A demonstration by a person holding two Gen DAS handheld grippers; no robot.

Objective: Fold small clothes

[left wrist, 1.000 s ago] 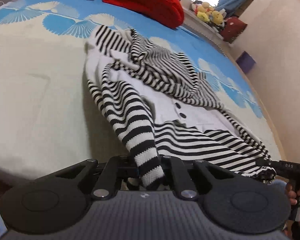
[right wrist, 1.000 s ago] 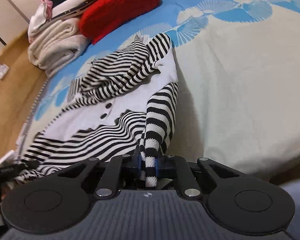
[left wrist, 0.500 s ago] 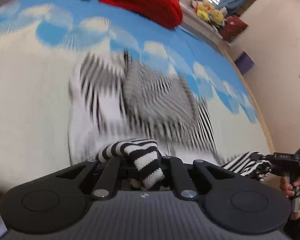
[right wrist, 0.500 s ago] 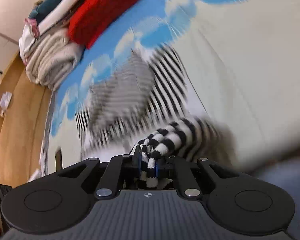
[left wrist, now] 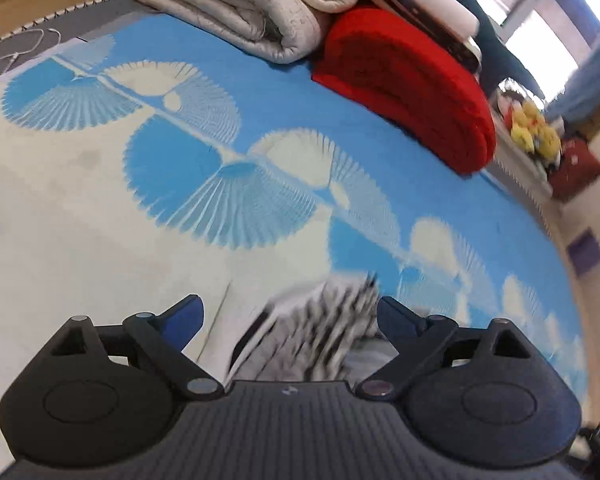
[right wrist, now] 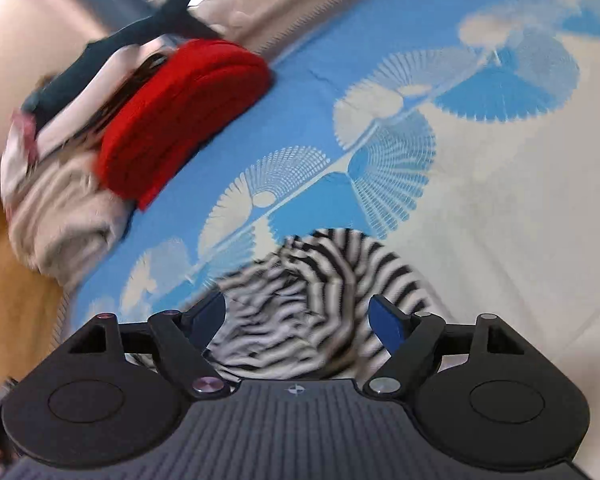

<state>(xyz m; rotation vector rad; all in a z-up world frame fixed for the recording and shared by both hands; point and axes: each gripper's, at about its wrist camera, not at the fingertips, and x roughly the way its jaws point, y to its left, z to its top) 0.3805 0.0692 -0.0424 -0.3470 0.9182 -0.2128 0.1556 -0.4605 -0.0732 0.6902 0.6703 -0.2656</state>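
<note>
The black-and-white striped garment (right wrist: 312,304) lies bunched on the blue-and-cream bedspread (right wrist: 500,200), right below my right gripper (right wrist: 298,316). That gripper's jaws are opening wide and its pads stand clear of the cloth. In the left wrist view the same striped garment (left wrist: 320,324) shows blurred between and beyond the fingers of my left gripper (left wrist: 290,316). Its jaws are opening too, with nothing pressed between the pads.
A folded red blanket (left wrist: 408,92) and a pile of beige quilts (left wrist: 256,4) lie at the head of the bed. Yellow plush toys (left wrist: 534,132) sit on a ledge past the bed's edge. Wooden floor (right wrist: 8,300) lies left of the bed.
Both grippers carried the striped sleeves forward over the garment, then let go and opened. The garment now lies bunched close under them, and both views are blurred by motion.
</note>
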